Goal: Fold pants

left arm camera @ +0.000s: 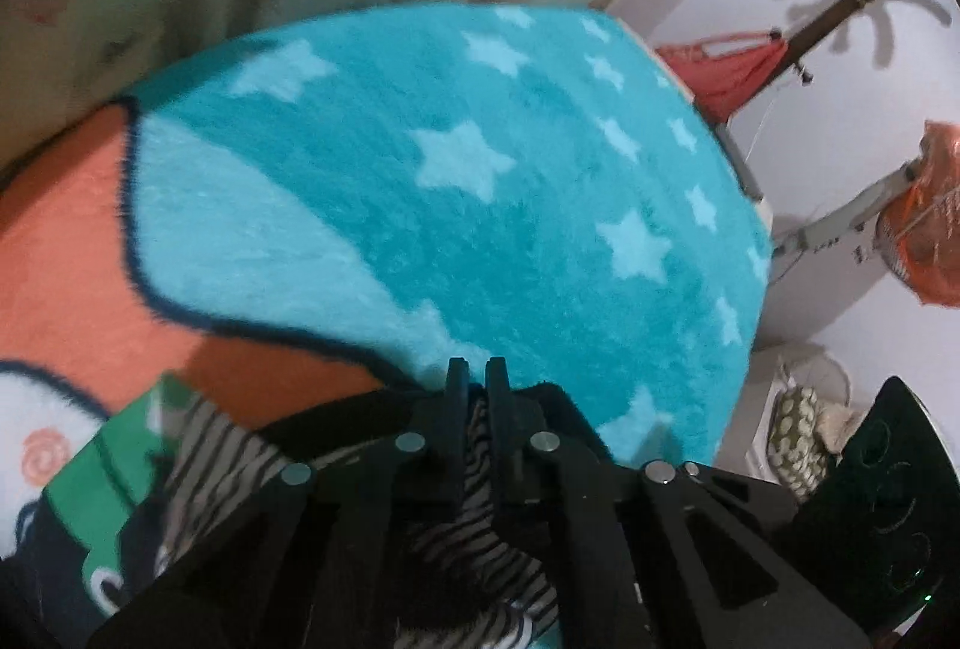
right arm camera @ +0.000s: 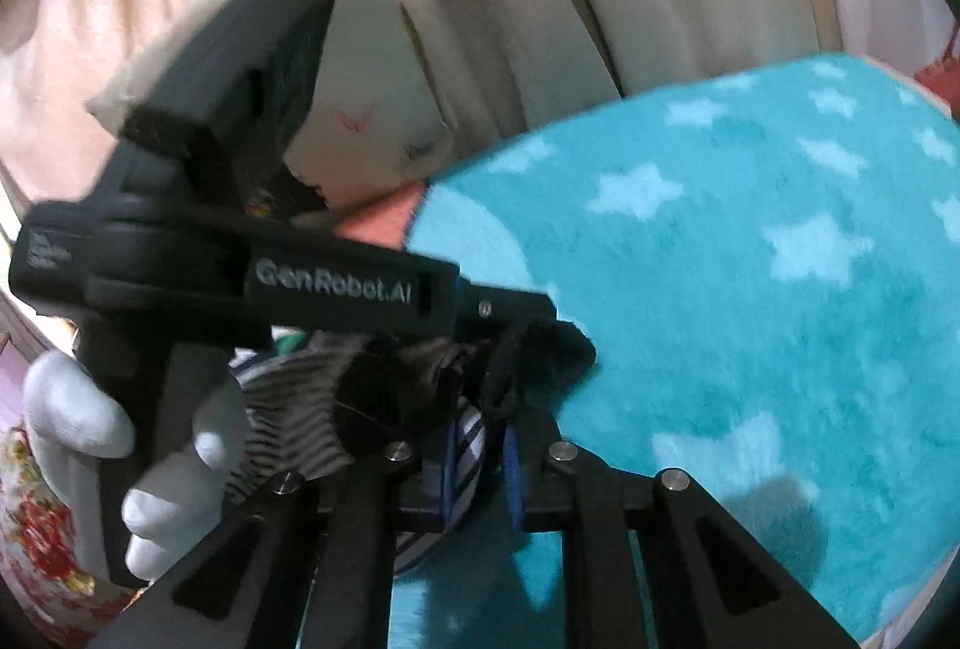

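Left tool (left arm camera: pixel 478 370) closing tight on striped pants (left arm camera: pixel 474 547), fabric pinched between its fingers. Right tool (right arm camera: pixel 480 460) likewise clamping striped cloth just beside left one, black drawstring (right arm camera: pixel 501 379) looping ahead of tips. Pants bunching under both tools, on turquoise star blanket (left arm camera: pixel 510 205). Fabric judged light, limp, thin; better hold likely at waistband corners, tools well apart, cloth spreading flat.

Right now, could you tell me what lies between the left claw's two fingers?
Striped pants fabric fills the narrow gap of the left claw, pinched between the fingers; the left wrist view shows it.
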{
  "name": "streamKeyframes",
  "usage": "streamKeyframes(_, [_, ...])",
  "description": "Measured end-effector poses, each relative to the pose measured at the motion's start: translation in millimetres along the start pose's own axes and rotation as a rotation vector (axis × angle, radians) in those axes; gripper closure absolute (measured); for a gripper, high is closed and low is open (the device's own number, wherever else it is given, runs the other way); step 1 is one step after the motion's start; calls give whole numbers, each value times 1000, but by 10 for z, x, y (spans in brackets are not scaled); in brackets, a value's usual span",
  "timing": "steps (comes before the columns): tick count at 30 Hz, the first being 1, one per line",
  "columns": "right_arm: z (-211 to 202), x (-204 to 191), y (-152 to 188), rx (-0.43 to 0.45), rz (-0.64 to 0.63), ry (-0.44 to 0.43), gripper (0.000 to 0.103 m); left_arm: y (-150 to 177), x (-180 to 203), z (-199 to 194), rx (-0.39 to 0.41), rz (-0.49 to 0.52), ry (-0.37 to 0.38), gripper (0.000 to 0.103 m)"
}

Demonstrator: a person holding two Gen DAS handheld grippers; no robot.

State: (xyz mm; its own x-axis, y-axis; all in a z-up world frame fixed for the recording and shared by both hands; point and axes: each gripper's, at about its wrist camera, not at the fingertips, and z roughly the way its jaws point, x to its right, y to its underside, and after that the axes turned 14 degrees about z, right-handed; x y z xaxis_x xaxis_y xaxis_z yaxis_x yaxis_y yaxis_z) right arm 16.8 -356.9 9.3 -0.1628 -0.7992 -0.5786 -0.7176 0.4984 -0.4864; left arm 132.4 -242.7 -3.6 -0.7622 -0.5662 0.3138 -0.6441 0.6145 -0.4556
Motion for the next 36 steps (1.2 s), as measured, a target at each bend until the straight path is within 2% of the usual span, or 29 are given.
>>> streamKeyframes(5, [-167, -381, -5, 37, -113, -36, 90, 134, -38, -526, 125, -40, -18, 98])
streamKeyframes(11, [-160, -920, 152, 12, -261, -110, 90, 620, -251, -1117, 286, -161, -38, 98])
streamKeyframes(15, [35, -1209, 414, -61, -366, -144, 90, 1154, -471, -1306, 358, -286, -44, 98])
streamKeyframes(17, [206, -1297, 571, -121, -413, -147, 90, 1341, -587, -1338, 365, -337, -43, 97])
streamKeyframes(20, [434, -1381, 768, -191, -476, -112, 88, 1626, -749, -1421, 394, -408, -43, 97])
streamKeyframes(22, [527, -1396, 866, -218, -519, -91, 75, 1780, -822, -1499, 428, -453, -36, 91])
streamKeyframes(23, [534, -1390, 874, -218, -526, -90, 69, 1830, -838, -1525, 441, -466, -36, 87])
streamKeyframes(25, [461, -1418, 867, -226, -537, -95, 46, 1936, -860, -1594, 468, -489, -54, 74])
streamKeyframes(27, [365, -1411, 829, -222, -532, -95, 43, 2005, -869, -1647, 492, -495, -56, 74])
streamKeyframes(30, [161, -1320, 671, -242, -495, -151, 42, 2072, -881, -1662, 506, -506, -38, 74])
streamKeyframes(32, [-22, -1180, 476, -209, -417, -180, 42, 2092, -899, -1673, 508, -512, -29, 74])
streamKeyframes(34, [-118, -1074, 357, -159, -356, -133, 42, 2109, -909, -1679, 510, -525, -30, 74])
streamKeyframes(36, [-133, -1056, 321, -129, -351, -91, 42, 2138, -900, -1713, 518, -533, -39, 74])
